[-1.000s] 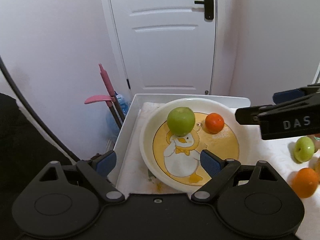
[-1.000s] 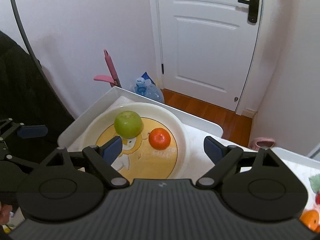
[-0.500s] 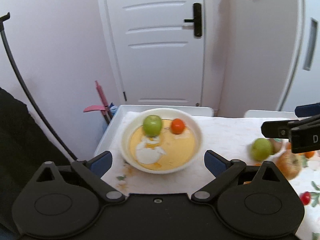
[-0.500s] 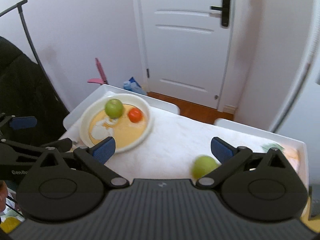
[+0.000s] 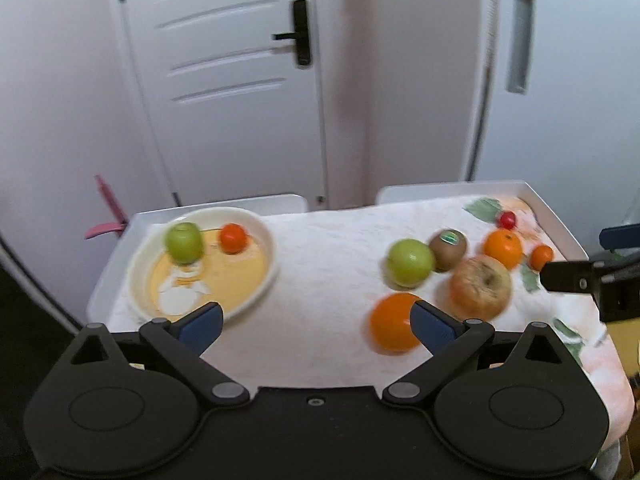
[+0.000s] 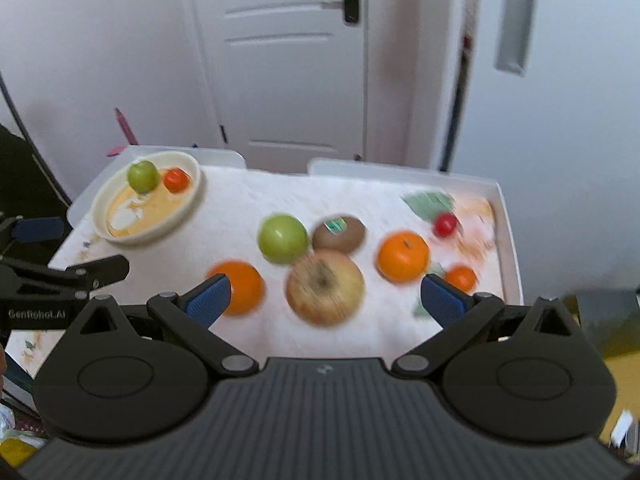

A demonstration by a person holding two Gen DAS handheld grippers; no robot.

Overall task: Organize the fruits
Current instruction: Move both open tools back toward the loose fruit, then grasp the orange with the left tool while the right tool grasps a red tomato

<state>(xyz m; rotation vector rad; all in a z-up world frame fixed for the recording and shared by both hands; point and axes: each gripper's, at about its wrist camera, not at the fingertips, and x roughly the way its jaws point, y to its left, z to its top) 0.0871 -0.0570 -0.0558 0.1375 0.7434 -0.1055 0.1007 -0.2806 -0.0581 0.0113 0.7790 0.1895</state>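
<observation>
Your left gripper (image 5: 316,322) and right gripper (image 6: 324,298) both gape, empty, above the table. Green apple (image 5: 184,242) and small orange (image 5: 233,238) sit in the bowl (image 5: 264,276); remaining fruit lies right of it.

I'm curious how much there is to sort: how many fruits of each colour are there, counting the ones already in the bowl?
Green: 2, one in the bowl at, one on the cloth
Orange: 4
Brown: 1
Yellowish-red: 1
Small red: 1
Total: 9
</observation>
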